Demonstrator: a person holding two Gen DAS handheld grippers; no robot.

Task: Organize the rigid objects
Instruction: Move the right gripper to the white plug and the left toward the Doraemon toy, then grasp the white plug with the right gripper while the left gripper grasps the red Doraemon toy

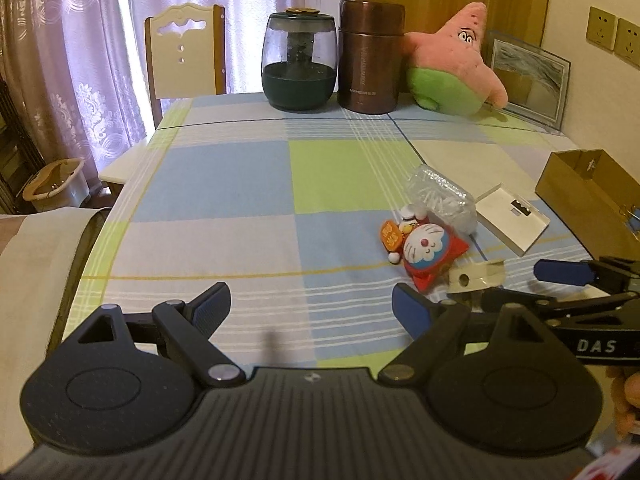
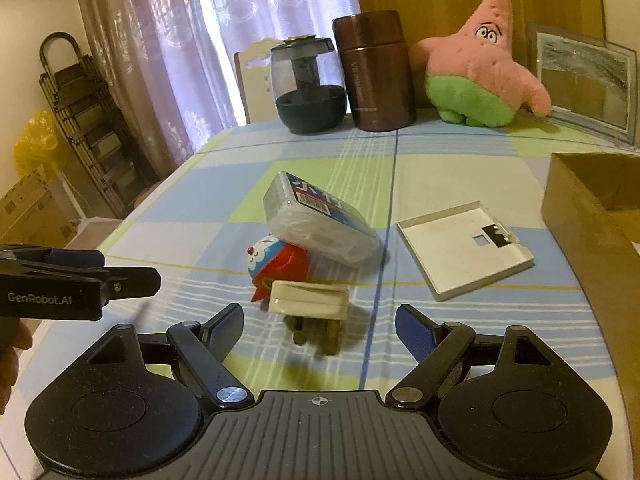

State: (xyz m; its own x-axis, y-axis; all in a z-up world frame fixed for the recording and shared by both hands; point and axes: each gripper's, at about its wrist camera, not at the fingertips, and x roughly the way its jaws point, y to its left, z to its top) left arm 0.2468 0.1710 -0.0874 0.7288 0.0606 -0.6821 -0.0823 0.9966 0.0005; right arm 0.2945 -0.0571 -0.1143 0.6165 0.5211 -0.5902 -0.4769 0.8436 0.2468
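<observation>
"DAS" stands in white on the right gripper [image 1: 560,280] body; "GenRobot.AI" stands on the left gripper [image 2: 132,276] side. The brown flask [image 2: 374,70] lettering is unreadable.

1. Dim, warm indoor light; daylight glows thru curtains [image 1: 80,60] at back.
2. Soft shadows under white plug [image 2: 308,300].
3. Fisheye bends edges, dark corners.
4. Slight blur, grainy.

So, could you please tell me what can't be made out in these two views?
- Cardboard box: cut by the right edge in both views, its contents mostly hidden by its wall.
- Blue cat toy: partly covered in the right wrist view by the clear plastic case and cream plug.
- Case's label: too small.
</observation>
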